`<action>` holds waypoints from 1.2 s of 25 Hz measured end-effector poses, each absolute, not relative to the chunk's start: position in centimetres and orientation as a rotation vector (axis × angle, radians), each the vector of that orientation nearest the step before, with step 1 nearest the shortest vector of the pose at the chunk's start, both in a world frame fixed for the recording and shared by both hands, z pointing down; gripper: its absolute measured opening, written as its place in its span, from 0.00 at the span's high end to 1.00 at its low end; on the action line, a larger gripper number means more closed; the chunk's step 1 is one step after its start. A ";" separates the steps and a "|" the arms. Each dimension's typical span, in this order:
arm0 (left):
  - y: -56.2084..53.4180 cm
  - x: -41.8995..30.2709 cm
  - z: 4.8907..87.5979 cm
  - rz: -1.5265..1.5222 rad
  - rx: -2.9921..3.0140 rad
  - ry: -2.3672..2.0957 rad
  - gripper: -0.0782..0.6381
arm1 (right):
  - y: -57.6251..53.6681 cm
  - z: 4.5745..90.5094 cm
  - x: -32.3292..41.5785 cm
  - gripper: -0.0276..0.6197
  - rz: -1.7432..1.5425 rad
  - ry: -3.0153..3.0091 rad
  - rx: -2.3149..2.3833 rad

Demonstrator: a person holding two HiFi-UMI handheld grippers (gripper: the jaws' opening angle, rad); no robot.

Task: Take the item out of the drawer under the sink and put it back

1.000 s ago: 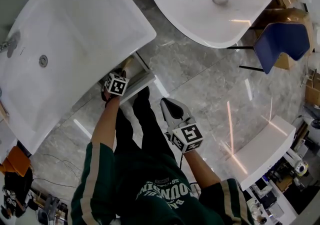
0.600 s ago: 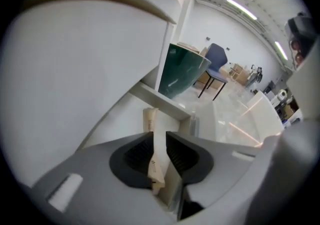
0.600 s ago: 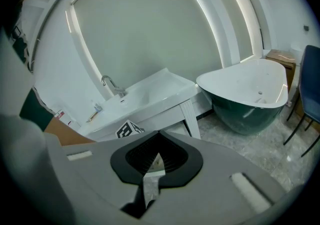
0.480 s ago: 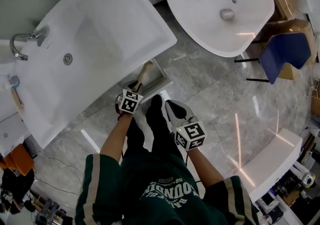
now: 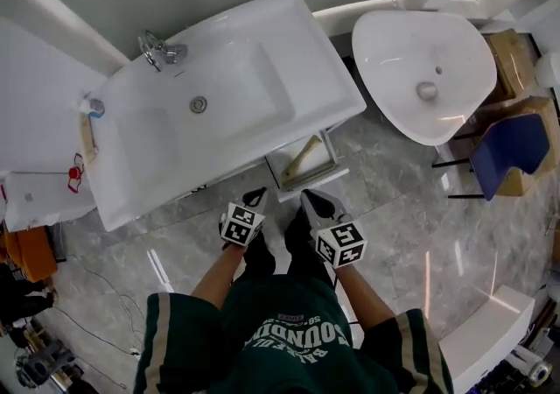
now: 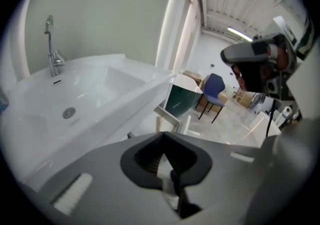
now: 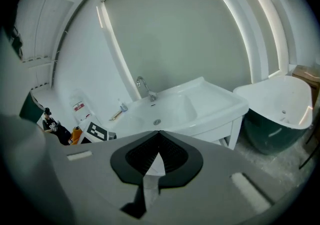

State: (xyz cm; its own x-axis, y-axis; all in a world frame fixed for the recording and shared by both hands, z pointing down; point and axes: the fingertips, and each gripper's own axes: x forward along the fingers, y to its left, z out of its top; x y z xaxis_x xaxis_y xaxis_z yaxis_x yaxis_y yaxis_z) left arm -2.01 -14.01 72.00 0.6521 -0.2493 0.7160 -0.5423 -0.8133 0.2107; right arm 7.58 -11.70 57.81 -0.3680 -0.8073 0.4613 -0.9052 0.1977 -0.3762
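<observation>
the item (image 5: 303,158) is in neither hand-held gripper; it lies in the open drawer (image 5: 313,182) under the sink (image 5: 324,86).

1. left hand-held gripper (image 6: 164,136): the jaws have just been closing and now stand together, tips meeting. nothing is between them.
2. right hand-held gripper (image 7: 159,133): the jaws are together, tip to tip. nothing is between them.
3. position: in the head view both hand-held grippers hang side by side just in front of the drawer front, pointing toward it and touching nothing.
4. drawer: pulled out at the right front of the sink. the item runs diagonally across it, one end toward the front left, the other toward the back right. whether it lies flat or leans on a wall cannot be told.
5. surroundings: a tap (image 5: 157,49) stands at the back of the sink; an oval basin (image 5: 424,77) and a blue chair (image 5: 512,151) stand to the right on the marble floor (image 5: 394,208).

handling, as a judgement: the item is a slim, pale, wood-coloured bar; its exact kind cannot be told. it is probably light and stiff, not fragile, with a smooth face that may slip. take hold near its middle, jaws across the narrow width, to prevent tipping.
</observation>
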 end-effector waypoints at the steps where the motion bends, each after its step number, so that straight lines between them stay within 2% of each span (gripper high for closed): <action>1: -14.4 -3.5 70.9 0.955 2.477 -0.656 0.82 | -12.2 57.1 6.3 0.95 0.882 -2.321 1.647; 16: -18.6 -20.9 51.0 0.546 2.680 -1.066 0.82 | -17.5 43.4 -8.1 0.96 0.437 -2.603 1.499; 22: -18.9 -24.8 45.4 0.442 2.750 -1.183 0.82 | -18.4 38.8 -10.3 0.96 0.308 -2.650 1.505; 30: -19.1 -28.1 43.0 0.340 2.733 -1.292 0.82 | -18.2 36.9 -10.5 0.96 0.218 -2.677 1.533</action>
